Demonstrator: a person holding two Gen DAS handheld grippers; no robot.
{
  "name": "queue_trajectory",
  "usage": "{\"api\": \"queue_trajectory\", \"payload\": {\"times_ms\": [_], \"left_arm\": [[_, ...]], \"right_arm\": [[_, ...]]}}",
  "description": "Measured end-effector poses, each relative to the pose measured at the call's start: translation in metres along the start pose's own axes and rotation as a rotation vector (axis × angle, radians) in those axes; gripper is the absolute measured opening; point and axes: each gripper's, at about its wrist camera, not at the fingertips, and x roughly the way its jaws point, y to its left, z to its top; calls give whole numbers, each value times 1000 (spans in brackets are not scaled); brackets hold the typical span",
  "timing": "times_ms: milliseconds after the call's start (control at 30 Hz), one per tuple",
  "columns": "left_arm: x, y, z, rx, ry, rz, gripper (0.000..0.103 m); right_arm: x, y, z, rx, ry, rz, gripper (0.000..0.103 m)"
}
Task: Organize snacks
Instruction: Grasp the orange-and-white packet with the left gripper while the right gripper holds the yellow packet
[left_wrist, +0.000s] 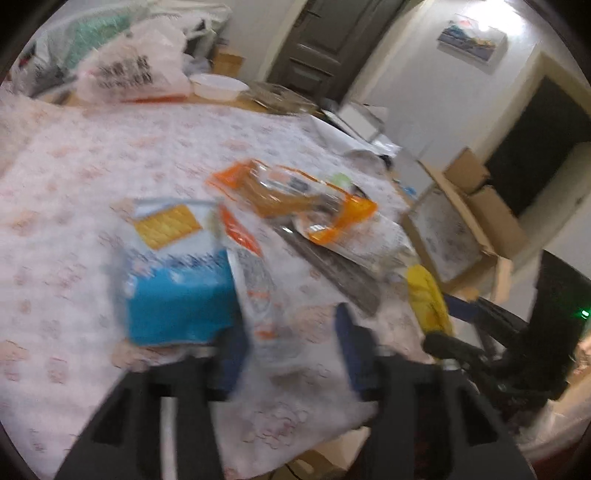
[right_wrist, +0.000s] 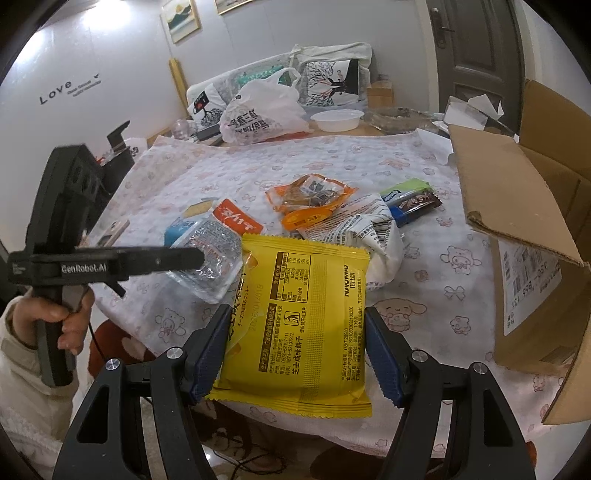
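Observation:
My right gripper (right_wrist: 297, 317) is shut on a yellow snack packet (right_wrist: 303, 314), its blue pads against the packet's two sides at the table's near edge. In the blurred left wrist view, that yellow packet (left_wrist: 428, 299) shows at the right. My left gripper (left_wrist: 291, 347) stands open over a clear packet with orange-red print (left_wrist: 255, 288); the packet lies by the left finger, with a gap to the right finger. A blue cracker pack (left_wrist: 173, 291) lies just left of it. From the right wrist view, the left gripper (right_wrist: 195, 256) hovers over the clear packet (right_wrist: 218, 240).
An orange packet (right_wrist: 310, 195), a white printed bag (right_wrist: 373, 229) and a dark bar wrapper (right_wrist: 413, 203) lie mid-table on the patterned cloth (right_wrist: 443, 277). An open cardboard box (right_wrist: 517, 221) stands at the right. A plastic bag (right_wrist: 262, 114) and a white bowl (right_wrist: 338, 120) sit at the back.

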Motion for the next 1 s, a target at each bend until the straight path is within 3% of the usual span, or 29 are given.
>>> {"api": "queue_trajectory", "payload": {"times_ms": [200,300,333,367,400,500,767,867,933,1000], "left_arm": [[6,-6,6,36,-11,119,50],[11,-6,8,23,-40,133,50],[13,-5,10,4,-63,142,38],[15,-4,11,-1,-65,150,15],[22,-2,12,-3,-49,148,8],[24,-2,13,-6,-51,151,8],[16,-8,4,6,40,-59,5],[16,-3,-2,1,68,-53,7],[16,2,-5,4,80,14,11],[16,3,-6,22,81,86,27]], "right_arm": [[0,0,-1,3,-2,11,66],[0,-2,-2,8,-2,13,66],[0,-3,-3,11,-2,13,66],[0,-3,-3,13,-3,13,66],[-1,-4,-3,16,-5,12,66],[-3,-5,-3,20,-11,10,66],[-7,-9,-5,34,-21,13,66],[-9,-8,-5,27,-23,17,66],[-10,-8,-5,26,-25,17,66],[-9,-8,-5,25,-25,15,66]]}}
